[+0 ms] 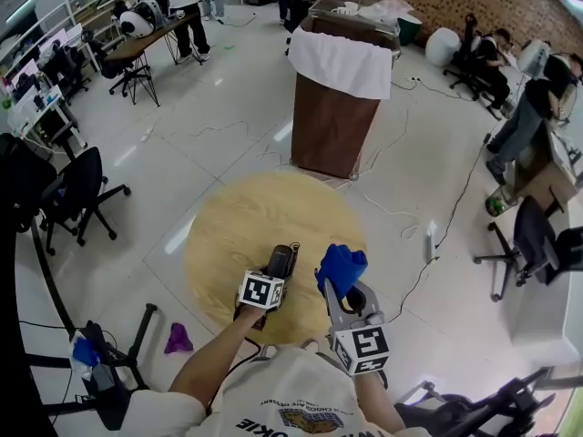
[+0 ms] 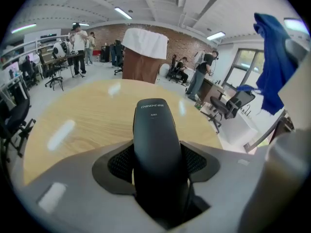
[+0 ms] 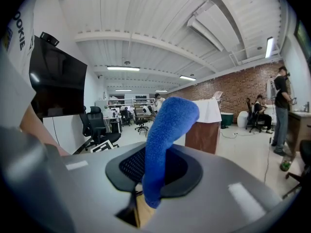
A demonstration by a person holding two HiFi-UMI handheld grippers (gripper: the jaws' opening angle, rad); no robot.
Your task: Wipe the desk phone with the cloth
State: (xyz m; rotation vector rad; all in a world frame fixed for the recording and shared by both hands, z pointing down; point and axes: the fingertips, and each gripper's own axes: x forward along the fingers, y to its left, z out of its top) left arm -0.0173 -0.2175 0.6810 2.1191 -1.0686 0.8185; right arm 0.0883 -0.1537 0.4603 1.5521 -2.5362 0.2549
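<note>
1. Head view: the desk phone handset is held above the near part of the round wooden surface, clamped in the left gripper. The cloth, blue, is carried by the right gripper and sits at 3 o'clock of the handset, just beside it and apparently not touching. No phone base can be made out.
2. Left gripper view: the fingers are closed on the handset body, one pad on each side, with its free end pointing to 12 o'clock. The cloth hangs at 2 o'clock. A firm clamp is needed so the handset is not levered out by wiping force.
3. Right gripper view: the fingers are pinched on the cloth, and a rolled tuft stands up toward 12 o'clock. Contact should be made with that tuft, never with the bare finger tips.
4. Judgement: the cloth is best brought in from 3 o'clock and laid on the free upper face. Strokes should be run lengthwise, away from the left fingers, under light pressure. The clamped zone likely cannot be reached without a regrip.
</note>
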